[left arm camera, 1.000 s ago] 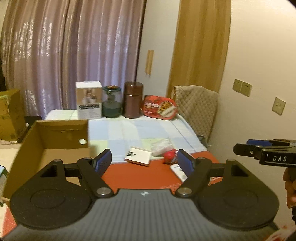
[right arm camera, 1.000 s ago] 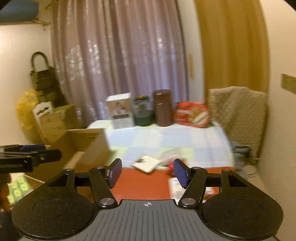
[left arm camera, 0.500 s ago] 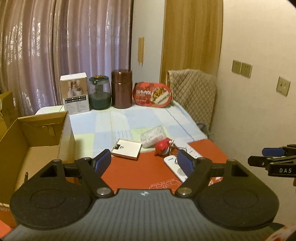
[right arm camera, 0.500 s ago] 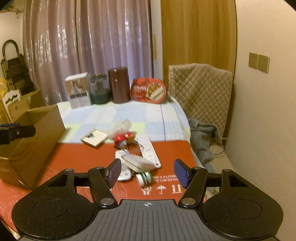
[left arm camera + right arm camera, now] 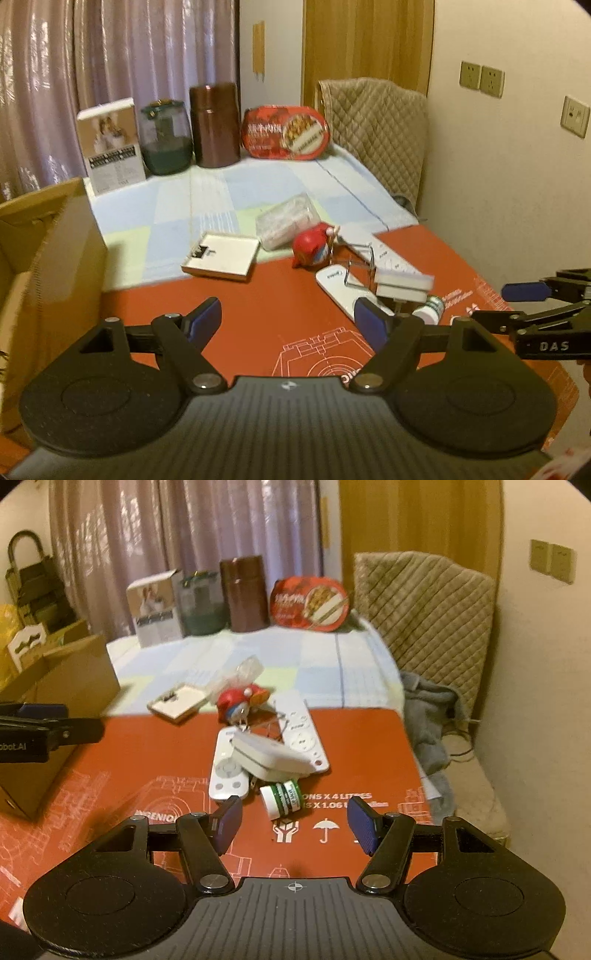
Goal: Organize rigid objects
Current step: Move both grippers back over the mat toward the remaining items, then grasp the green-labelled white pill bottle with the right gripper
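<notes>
Lying in a loose heap on the red printed cardboard sheet [image 5: 155, 775] that covers the near end of the desk, the task's things sit just ahead of the right tool [image 5: 293, 825]: a small white-capped bottle with a green label [image 5: 280, 797] on its side, a grey-white plastic charger block [image 5: 271, 758] resting across a short white remote control [image 5: 227, 771], a longer white remote [image 5: 303, 734] beside it, a red round toy figure [image 5: 234, 705] and a thin wire piece I cannot identify. Farther back lie a flat white card box [image 5: 221, 256] and a clear crinkled plastic pack [image 5: 288, 219]. An open brown cardboard carton [image 5: 48, 251] stands at the left, probably the place for them.

All of these look light and stiff. The bottle is likely to roll and its smooth side may slip, so pinching across its body, square to its length, seems safest. The charger block offers flat sides; lifting it first would free the remote beneath.

The right tool is spread about halfway, empty, touching nothing, the bottle just beyond its tips. The left tool [image 5: 288, 319] is spread wider, also empty, above bare red cardboard.
</notes>
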Available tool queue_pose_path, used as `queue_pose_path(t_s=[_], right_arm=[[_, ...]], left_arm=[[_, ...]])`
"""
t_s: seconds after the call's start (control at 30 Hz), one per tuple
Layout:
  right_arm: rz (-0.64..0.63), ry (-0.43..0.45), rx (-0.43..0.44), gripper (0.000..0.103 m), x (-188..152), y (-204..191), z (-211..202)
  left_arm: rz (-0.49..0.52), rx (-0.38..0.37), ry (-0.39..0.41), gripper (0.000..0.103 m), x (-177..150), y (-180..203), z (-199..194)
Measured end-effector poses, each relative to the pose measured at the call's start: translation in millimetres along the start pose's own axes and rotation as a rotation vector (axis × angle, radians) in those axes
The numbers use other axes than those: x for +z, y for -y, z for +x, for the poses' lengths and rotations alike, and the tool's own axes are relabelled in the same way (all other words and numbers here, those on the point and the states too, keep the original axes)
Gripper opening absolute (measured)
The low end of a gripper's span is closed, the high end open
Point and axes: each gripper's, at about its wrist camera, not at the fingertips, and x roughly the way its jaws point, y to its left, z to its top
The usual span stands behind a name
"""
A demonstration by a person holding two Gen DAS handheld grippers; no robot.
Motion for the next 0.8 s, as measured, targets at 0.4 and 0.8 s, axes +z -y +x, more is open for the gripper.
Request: queue_pose_path(t_s=[0.4, 0.8], right_arm=[[-0.064, -0.072, 0.023, 0.054, -1.3, 0.4, 72.6], [-0.075, -0.104, 0.033, 0.029, 0.0, -18.9, 89.8]], left_arm=[[0.005, -0.028, -0.060, 0.076, -9.7, -3.8, 46.3], [-0.010, -0.025, -0.093, 0.076, -18.1, -14.1, 60.8]])
